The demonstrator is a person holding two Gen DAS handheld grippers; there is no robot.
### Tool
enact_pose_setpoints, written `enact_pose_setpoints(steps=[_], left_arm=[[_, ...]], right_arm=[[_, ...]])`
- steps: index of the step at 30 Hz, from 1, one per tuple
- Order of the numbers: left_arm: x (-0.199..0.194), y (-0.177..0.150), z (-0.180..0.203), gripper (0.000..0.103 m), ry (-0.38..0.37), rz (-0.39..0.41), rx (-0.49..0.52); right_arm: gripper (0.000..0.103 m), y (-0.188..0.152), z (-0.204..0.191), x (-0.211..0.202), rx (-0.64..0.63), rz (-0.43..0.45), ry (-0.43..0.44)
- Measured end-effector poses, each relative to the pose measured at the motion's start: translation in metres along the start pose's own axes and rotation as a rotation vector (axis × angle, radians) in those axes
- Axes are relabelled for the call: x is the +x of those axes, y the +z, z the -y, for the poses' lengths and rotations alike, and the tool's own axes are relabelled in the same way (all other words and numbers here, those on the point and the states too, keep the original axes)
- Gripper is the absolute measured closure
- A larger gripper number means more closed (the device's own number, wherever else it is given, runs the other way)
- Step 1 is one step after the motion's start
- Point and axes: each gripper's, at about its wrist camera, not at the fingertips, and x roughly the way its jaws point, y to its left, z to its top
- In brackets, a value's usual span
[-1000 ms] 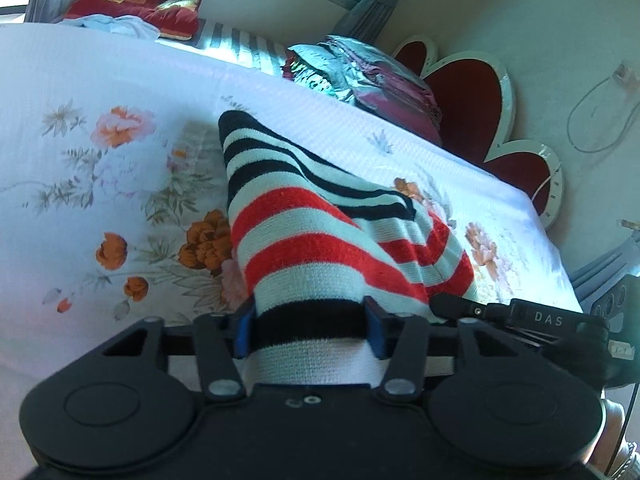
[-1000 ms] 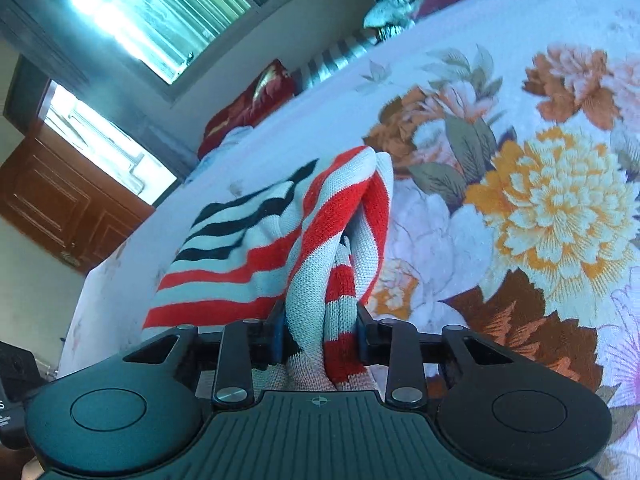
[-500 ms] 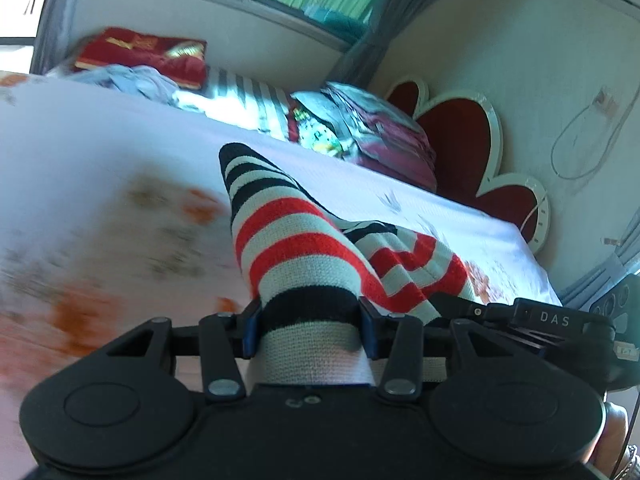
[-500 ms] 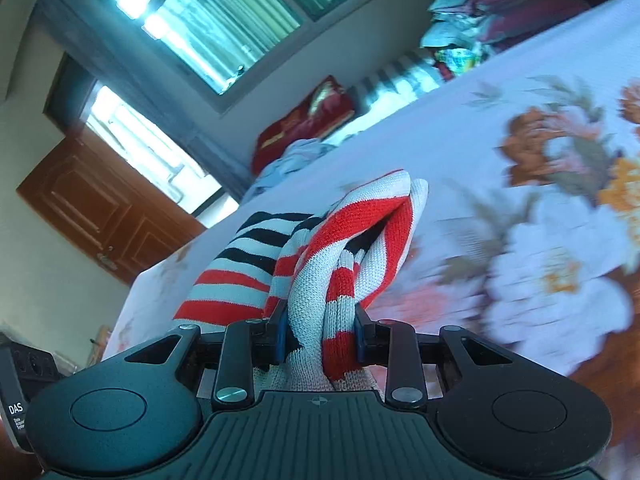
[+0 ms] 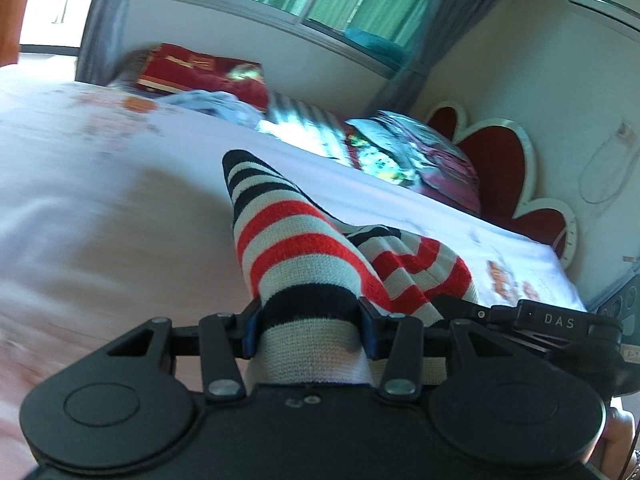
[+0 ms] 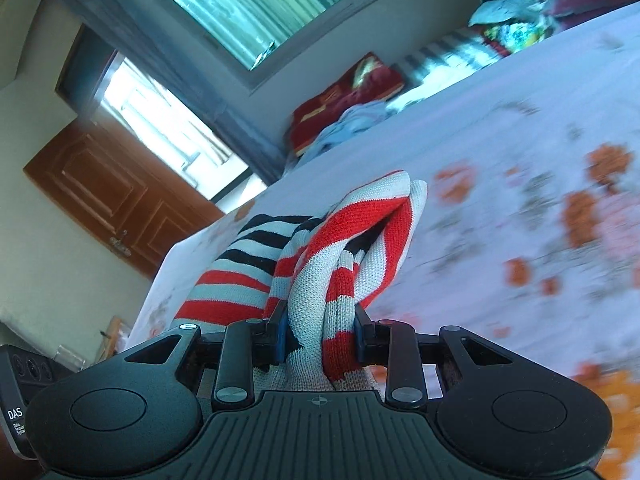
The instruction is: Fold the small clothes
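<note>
A small knitted garment with red, black and pale stripes (image 5: 304, 248) hangs between both grippers above the flowered bedsheet (image 5: 100, 216). My left gripper (image 5: 310, 324) is shut on a wide band of its hem, the pads pressing the fabric from both sides. In the right wrist view my right gripper (image 6: 320, 330) is shut on a bunched fold of the same striped garment (image 6: 352, 240). The other gripper's black body marked DAS (image 5: 560, 322) shows at the right edge of the left wrist view. Most of the cloth below the jaws is hidden.
Red pillow (image 5: 200, 70), light blue cloth (image 5: 216, 106) and a heap of bedding (image 5: 416, 152) lie along the far side of the bed. A red heart-shaped headboard (image 5: 504, 176) stands at right. A wooden door (image 6: 112, 192) and window (image 6: 256, 4) are behind.
Both grippers have carried the striped garment across the bed and a little upward; the flower print slid away and blurred, and the pillows, window and door came further into view. Both grips stayed closed.
</note>
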Motion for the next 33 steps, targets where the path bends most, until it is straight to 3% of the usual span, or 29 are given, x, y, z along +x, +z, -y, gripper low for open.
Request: enact_pose_setpoints(steps=[10, 12, 17, 21, 27, 33], left_arm=[[0.007, -0.013, -0.064, 0.057, 0.064, 0.016, 0.055], [0.009, -0.023, -0.066, 0.049, 0.077, 0.020, 0.090], [0.009, -0.032, -0.071, 0.027, 0.093, 0.006, 0.058], [0.002, -0.026, -0.074, 0.027, 0.095, -0.007, 0.039], [-0.027, -0.009, -0.069, 0.031, 0.103, 0.128, 0.061], [0.010, 0.012, -0.059, 0.038, 0.080, 0.062, 0.093]], right_arm=[[0.072, -0.021, -0.007, 0.073, -0.018, -0.039, -0.011], [0.072, -0.023, 0.003, 0.074, -0.011, -0.059, -0.027], [0.071, -0.028, 0.021, 0.072, 0.040, -0.082, -0.081], [0.069, -0.028, 0.006, 0.068, -0.012, -0.074, -0.129], [0.069, -0.014, -0.013, 0.050, -0.059, 0.027, -0.170], [0.069, -0.003, -0.037, 0.074, -0.121, 0.042, -0.184]])
